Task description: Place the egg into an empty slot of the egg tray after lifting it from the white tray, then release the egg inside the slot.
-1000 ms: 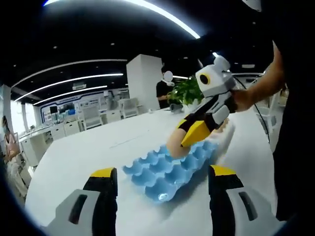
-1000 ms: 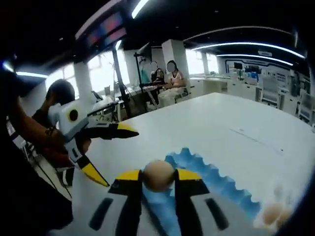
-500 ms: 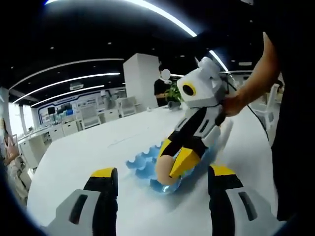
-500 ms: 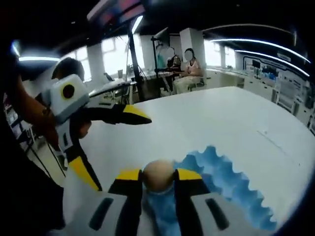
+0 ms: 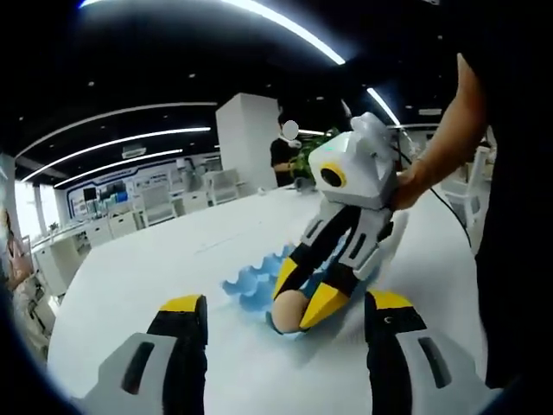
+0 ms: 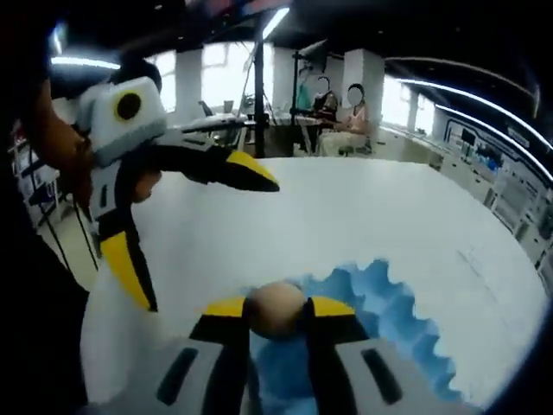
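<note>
My right gripper (image 6: 275, 309) is shut on a tan egg (image 6: 275, 307) held between its yellow-tipped jaws. The egg hangs just over the near end of the blue egg tray (image 6: 380, 303). In the left gripper view the right gripper (image 5: 298, 304) reaches in from the right, pointing down. There the egg (image 5: 288, 309) sits low at the near corner of the blue egg tray (image 5: 251, 281); whether it touches a slot I cannot tell. My left gripper (image 5: 285, 304) stands open before the tray, holding nothing. The left gripper (image 6: 194, 225) also appears at the left, jaws wide apart.
The white table (image 5: 147, 268) spreads far to the left and back. The holder's forearm (image 5: 445, 143) and dark torso stand at the right. A person (image 5: 281, 156) and a green plant (image 5: 311, 160) are at the far end. Two people (image 6: 341, 117) sit beyond the table.
The right gripper has carried the egg down and toward the near end of the blue tray, now low over its corner. The left gripper has stayed open and nearly still.
</note>
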The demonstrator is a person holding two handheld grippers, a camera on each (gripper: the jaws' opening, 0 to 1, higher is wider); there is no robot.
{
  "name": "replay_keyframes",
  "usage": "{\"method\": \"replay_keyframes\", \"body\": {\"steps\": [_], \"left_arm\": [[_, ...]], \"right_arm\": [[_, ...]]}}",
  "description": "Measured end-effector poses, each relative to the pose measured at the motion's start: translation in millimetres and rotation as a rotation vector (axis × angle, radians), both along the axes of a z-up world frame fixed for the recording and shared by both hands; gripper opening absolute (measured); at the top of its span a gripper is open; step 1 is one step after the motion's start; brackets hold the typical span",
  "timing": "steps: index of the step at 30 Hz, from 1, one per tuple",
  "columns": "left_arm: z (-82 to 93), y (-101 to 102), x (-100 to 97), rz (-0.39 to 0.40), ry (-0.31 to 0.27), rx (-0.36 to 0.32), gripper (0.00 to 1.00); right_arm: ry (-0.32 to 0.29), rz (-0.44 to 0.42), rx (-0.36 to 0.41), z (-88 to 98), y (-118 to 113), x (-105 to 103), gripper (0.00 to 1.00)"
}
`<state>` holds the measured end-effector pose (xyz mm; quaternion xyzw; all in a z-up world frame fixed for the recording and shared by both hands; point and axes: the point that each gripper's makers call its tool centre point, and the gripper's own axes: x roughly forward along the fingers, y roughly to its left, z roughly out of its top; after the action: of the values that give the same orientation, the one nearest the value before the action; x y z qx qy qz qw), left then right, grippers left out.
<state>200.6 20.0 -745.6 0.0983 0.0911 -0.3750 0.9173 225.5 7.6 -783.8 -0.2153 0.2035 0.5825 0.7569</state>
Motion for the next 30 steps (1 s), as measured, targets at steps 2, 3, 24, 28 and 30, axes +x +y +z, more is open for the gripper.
{"method": "replay_keyframes", "body": {"steps": [2,3,24,28,30], "left_arm": [[-2.5,0,-0.6,0.001,0.008,0.002,0.75],[-4.6,0,-1.0,0.003,0.013,0.007,0.75],[-4.4,-6,-1.0,0.05,0.127,0.113,0.65],[-2.6,-5,1.1,0.078,0.146,0.108,0.68],[-3.9,-4,1.2,0.086,0.163,0.111,0.67]], "right_arm": [[0.003,-0.002,0.0,0.2,0,1,0.26],[0.005,-0.004,-0.001,0.1,-1,1,0.26],[-0.149,-0.244,0.12,51.5,-74,13,0.3],[-0.155,-0.463,0.1,53.6,-138,23,0.29],[-0.173,-0.632,0.092,56.6,-188,29,0.28]]}}
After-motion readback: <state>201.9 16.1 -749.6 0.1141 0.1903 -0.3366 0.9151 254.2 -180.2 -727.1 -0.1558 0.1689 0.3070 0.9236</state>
